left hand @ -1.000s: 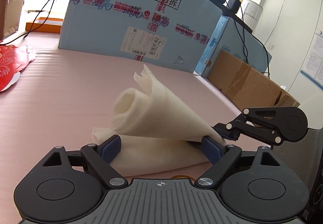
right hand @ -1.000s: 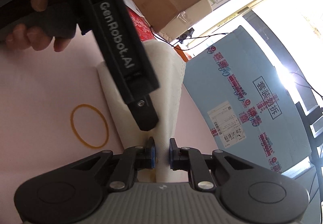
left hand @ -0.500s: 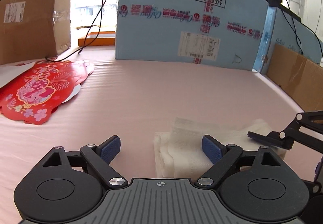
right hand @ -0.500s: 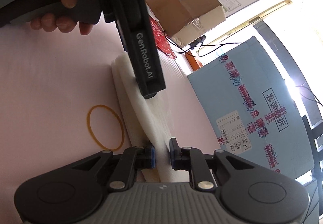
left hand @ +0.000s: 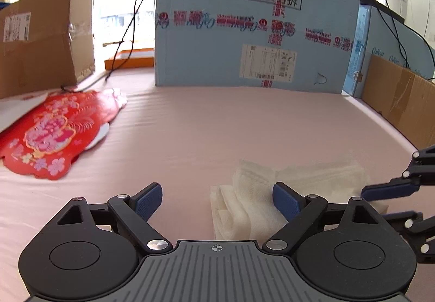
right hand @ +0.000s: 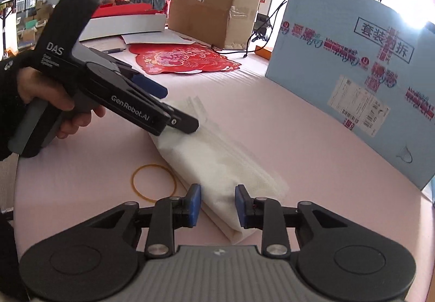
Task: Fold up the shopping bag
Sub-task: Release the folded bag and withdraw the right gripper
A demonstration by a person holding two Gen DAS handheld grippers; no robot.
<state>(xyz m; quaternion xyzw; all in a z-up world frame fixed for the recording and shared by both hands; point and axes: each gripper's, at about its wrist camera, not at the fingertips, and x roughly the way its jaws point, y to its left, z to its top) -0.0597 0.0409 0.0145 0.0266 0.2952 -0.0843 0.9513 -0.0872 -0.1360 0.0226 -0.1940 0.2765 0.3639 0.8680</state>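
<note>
Folded white non-woven shopping bag (right hand: 217,163) lying flat beside thin yellow rubber-band ring (right hand: 153,181). Left gripper (left hand: 217,198) spread wide over bag's end. Right gripper (right hand: 217,204) parted, straddling other end.

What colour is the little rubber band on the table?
The rubber band is orange-yellow, seen best in the right wrist view.

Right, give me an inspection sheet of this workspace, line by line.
Surface: pink table cover, smooth.
Job's things: white shopping bag lies flat, folded into a long bundle.
Clutter: rubber band beside the bag; red paper decoration; pen.
Grippers: left hand-held gripper open, one pad over the bag's end; right hand-held gripper open, straddling the bag's other end, not clamped.
Cables: black cable hangs beside the blue box; more behind it.
Surroundings: brown cardboard box, cardboard sheet, bright windows.
</note>
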